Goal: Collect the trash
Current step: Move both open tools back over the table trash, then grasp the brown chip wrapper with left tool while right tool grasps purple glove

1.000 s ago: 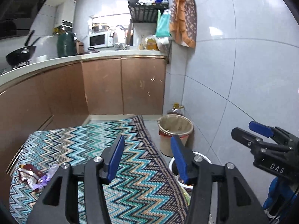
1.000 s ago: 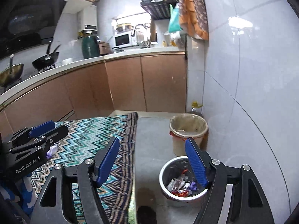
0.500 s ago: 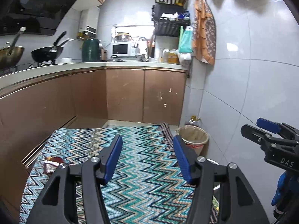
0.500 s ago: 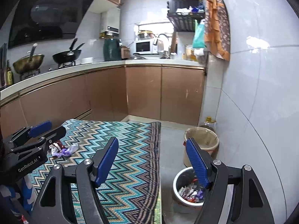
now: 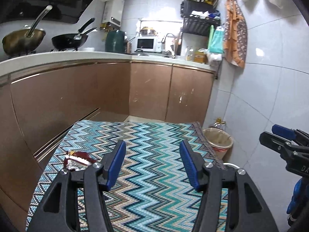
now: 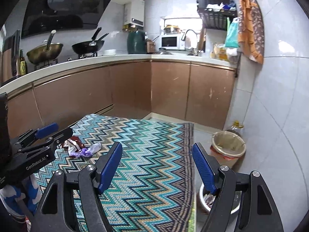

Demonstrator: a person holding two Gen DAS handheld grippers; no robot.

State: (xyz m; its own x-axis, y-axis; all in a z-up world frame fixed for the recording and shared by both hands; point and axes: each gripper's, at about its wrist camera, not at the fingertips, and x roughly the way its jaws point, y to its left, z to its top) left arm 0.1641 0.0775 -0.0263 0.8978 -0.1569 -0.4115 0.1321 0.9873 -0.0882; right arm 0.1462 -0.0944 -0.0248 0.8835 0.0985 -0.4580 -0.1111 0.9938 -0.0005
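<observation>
Two grippers over a zigzag rug [image 5: 154, 164] on a kitchen floor, both angled slightly downward. Left gripper [image 5: 152, 164]: jaws apart and just been opening, nothing between them, only rug visible in the gap. Right gripper [image 6: 157, 167]: jaws apart, nothing held; its gap frames the right edge of the rug and bare floor. Trash: a dark red wrapper [image 5: 77, 159] lies on the rug near its left edge, just left of the left gripper's left finger; from the right wrist view a crumpled purple wrapper [image 6: 85, 150] lies touching it, on its right side. Both pieces rest on the rug, apart from either gripper. A metal bowl [image 6: 204, 199] holding more wrappers sits on the floor just off the rug's right edge, partly hidden behind the right gripper's right finger. A lined bin [image 6: 227, 147] stands farther back by the tiled wall, with a bottle [image 6: 236, 125] behind it. Brown cabinets run along the back under the worktop [image 5: 96, 55].
</observation>
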